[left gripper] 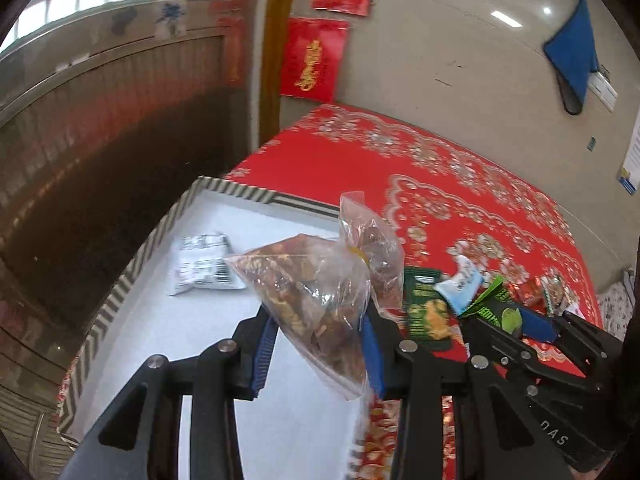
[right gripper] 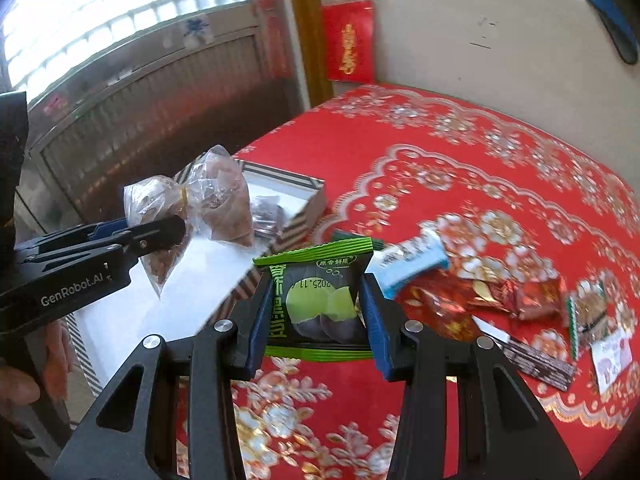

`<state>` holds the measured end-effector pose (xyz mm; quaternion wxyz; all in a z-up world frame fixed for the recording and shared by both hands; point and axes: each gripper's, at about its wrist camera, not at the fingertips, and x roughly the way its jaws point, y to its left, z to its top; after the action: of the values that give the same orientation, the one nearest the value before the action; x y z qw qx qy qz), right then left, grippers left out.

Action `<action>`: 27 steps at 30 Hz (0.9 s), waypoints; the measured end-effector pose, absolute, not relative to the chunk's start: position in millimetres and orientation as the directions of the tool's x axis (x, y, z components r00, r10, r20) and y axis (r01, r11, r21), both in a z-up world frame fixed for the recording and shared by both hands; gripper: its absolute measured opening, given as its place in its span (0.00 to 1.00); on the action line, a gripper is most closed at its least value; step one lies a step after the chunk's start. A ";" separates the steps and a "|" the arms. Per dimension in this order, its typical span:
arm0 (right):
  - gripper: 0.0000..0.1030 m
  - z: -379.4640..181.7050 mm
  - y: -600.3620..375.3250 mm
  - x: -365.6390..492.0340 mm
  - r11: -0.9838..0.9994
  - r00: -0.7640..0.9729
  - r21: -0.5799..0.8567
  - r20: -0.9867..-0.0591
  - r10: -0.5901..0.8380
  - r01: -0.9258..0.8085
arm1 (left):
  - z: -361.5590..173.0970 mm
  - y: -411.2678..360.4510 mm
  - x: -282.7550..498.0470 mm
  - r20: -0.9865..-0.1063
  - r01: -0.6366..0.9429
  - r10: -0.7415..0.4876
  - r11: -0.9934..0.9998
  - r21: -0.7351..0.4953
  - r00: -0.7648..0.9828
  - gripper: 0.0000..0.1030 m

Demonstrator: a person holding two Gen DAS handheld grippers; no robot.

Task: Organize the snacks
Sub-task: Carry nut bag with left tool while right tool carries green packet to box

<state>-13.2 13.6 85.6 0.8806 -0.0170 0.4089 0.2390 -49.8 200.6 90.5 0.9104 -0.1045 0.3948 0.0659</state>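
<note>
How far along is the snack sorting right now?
Barely begun. One white packet lies in the striped box. In hand: the left hand-held gripper holds a clear bag over the box, and the right hand-held gripper grips a green packet. Left: loose snacks on the red tablecloth.

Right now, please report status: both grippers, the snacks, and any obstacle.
Left gripper shut on clear snack bag, above striped box. Right gripper shut on green packet, above the tablecloth. Nothing blocks the box.
</note>
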 end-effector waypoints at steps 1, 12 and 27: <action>0.41 85.2 18.6 -12.0 0.882 0.547 0.165 -0.730 0.410 -0.442 | 89.4 204.4 -50.1 -0.734 -0.210 0.042 0.968 -0.138 0.678 0.40; 0.41 80.3 59.8 -3.0 0.856 0.514 0.148 -0.744 0.426 -0.495 | 73.1 245.3 -52.5 -0.757 -0.285 0.087 0.949 -0.135 0.647 0.40; 0.41 66.7 118.6 16.1 0.817 0.459 0.128 -0.773 0.438 -0.563 | 48.7 276.3 -56.3 -0.794 -0.338 0.104 0.932 -0.133 0.598 0.40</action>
<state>16.1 118.6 66.7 0.8509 -0.0730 0.4292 0.2939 -56.3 276.3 48.7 0.8836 -0.1361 0.4302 0.1252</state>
